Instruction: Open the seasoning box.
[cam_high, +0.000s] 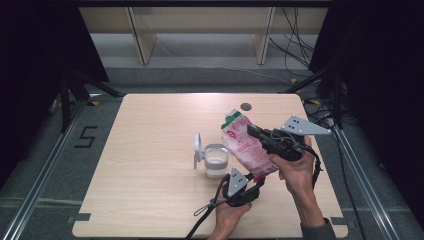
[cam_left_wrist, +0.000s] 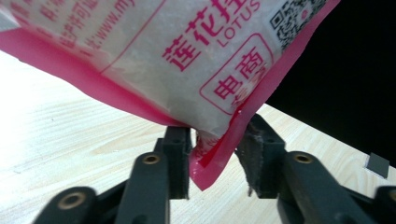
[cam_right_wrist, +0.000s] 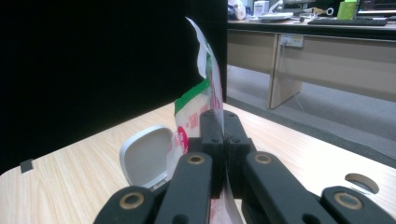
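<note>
A pink and white bag (cam_high: 247, 147) with a green torn top hangs tilted above the table, its top leaning over a clear container (cam_high: 216, 161). My right gripper (cam_high: 252, 131) is shut on the bag's upper edge; in the right gripper view the jaws (cam_right_wrist: 223, 119) pinch the thin film (cam_right_wrist: 205, 93). My left gripper (cam_high: 257, 181) sits under the bag's lower corner. In the left gripper view that corner (cam_left_wrist: 215, 158) hangs between the parted jaws (cam_left_wrist: 217, 140), with a gap beside the right pad (cam_left_wrist: 257, 149).
The container holds something white and its hinged lid (cam_high: 198, 148) stands open to the left, also seen as a grey lid (cam_right_wrist: 144, 156). The wooden table (cam_high: 150, 150) has a round hole (cam_high: 246, 106) near its far edge. Black curtains flank the table.
</note>
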